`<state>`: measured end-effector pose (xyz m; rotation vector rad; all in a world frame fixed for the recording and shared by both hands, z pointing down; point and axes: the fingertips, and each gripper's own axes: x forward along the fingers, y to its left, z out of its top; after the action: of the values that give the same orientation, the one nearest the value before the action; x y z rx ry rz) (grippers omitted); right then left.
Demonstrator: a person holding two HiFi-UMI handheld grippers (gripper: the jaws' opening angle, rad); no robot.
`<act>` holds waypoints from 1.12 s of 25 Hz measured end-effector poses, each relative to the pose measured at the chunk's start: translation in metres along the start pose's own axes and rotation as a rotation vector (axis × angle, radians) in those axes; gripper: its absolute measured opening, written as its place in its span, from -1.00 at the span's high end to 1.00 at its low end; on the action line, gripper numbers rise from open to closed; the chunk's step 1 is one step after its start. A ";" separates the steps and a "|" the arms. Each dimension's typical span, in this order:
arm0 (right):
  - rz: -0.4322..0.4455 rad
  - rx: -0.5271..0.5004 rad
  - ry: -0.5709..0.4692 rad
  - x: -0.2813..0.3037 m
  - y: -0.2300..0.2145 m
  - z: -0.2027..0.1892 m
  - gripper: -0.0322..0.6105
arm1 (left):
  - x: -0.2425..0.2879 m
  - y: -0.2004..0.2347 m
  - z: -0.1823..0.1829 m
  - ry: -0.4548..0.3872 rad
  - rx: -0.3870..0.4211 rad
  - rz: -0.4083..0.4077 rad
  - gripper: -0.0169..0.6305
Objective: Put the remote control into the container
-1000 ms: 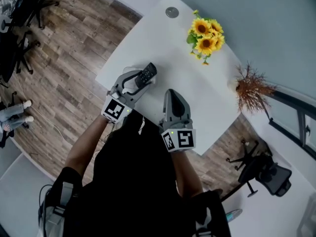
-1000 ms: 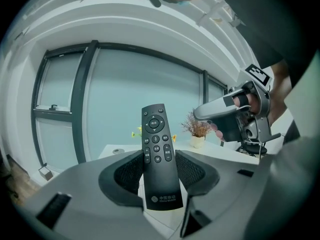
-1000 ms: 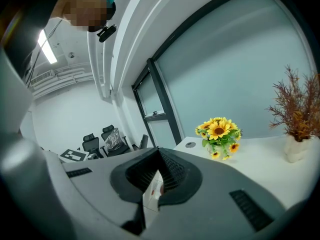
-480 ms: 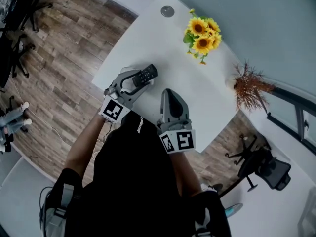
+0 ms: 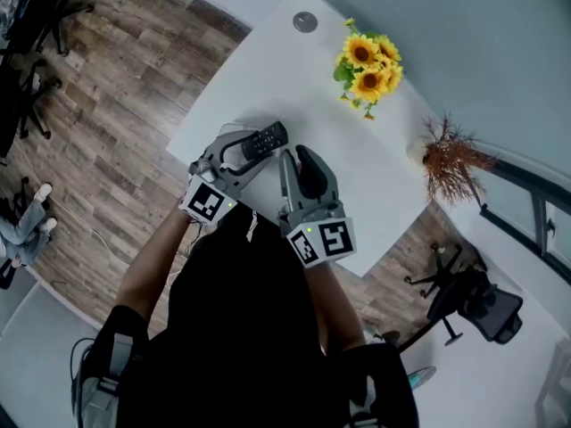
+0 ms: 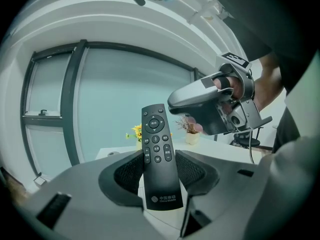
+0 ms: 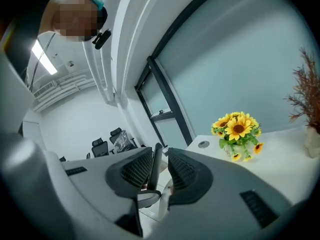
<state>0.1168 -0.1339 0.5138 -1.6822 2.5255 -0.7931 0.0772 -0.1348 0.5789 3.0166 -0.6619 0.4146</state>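
Note:
A black remote control (image 5: 266,138) is held over the white table (image 5: 375,194), and my left gripper (image 5: 254,146) is shut on its lower half. In the left gripper view the remote (image 6: 156,134) stands upright between the pads, buttons facing the camera. My right gripper (image 5: 293,155) sits just right of the remote's far end; its jaws have just been opening. In the right gripper view the remote (image 7: 156,160) shows edge-on in the gap of my right gripper (image 7: 161,166), with space beside it. A faint pale shape under the left gripper is too unclear to name.
Sunflowers (image 5: 368,68) stand at the table's far side, a dried plant in a pale vase (image 5: 449,159) at its right edge, and a round cable port (image 5: 305,21) near the far corner. Office chairs (image 5: 473,306) stand on the floor to the right.
My right gripper has moved left up to the remote's far end and its jaws have parted. The left gripper has kept still with the remote in it.

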 end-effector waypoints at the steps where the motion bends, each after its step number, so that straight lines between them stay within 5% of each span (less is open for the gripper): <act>1: 0.004 0.006 0.012 0.003 0.001 -0.003 0.62 | 0.000 -0.001 0.000 0.000 0.001 -0.001 0.31; 11: -0.017 0.055 0.024 0.022 -0.003 -0.008 0.56 | -0.002 -0.003 0.000 0.006 0.012 -0.019 0.31; 28: 0.043 0.030 -0.023 0.014 0.024 0.012 0.73 | -0.014 -0.001 0.015 -0.009 -0.023 0.016 0.31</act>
<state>0.0941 -0.1441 0.4970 -1.6134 2.5122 -0.8005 0.0692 -0.1298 0.5604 2.9955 -0.6865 0.3917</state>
